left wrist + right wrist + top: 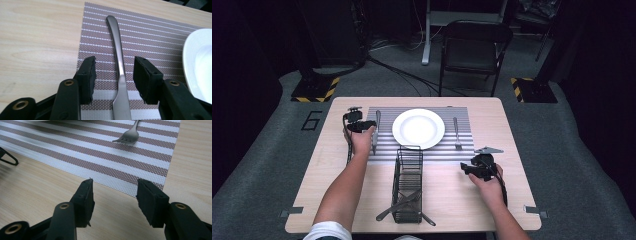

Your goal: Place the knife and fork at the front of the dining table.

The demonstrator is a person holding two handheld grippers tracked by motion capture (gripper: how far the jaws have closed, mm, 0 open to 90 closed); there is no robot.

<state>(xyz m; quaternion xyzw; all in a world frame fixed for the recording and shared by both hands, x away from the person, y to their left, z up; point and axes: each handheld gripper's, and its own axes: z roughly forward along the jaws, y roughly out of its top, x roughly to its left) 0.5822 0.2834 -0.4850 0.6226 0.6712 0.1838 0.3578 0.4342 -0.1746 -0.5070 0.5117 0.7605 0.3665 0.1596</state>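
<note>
Knife laid on the striped placemat, left of the plate

The table knife point(120, 67) lies flat on the woven placemat point(155, 37), between the left gripper's point(115, 76) parted, released jaws; slim, stiff, smooth steel, likely slippery, best pinched at the handle; white plate point(197, 62) beside; right gripper point(113, 200) open, empty.

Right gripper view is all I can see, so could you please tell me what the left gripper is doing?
Observer: The left gripper stands open over a knife that lies on the placemat; its pads do not touch it.
Operator: Thank you. What is beside that knife?
Observer: A white plate sits mid-mat, to the knife's right in the high view.
Operator: And nearer the person?
Observer: A wire basket with utensils lying in it.
</note>
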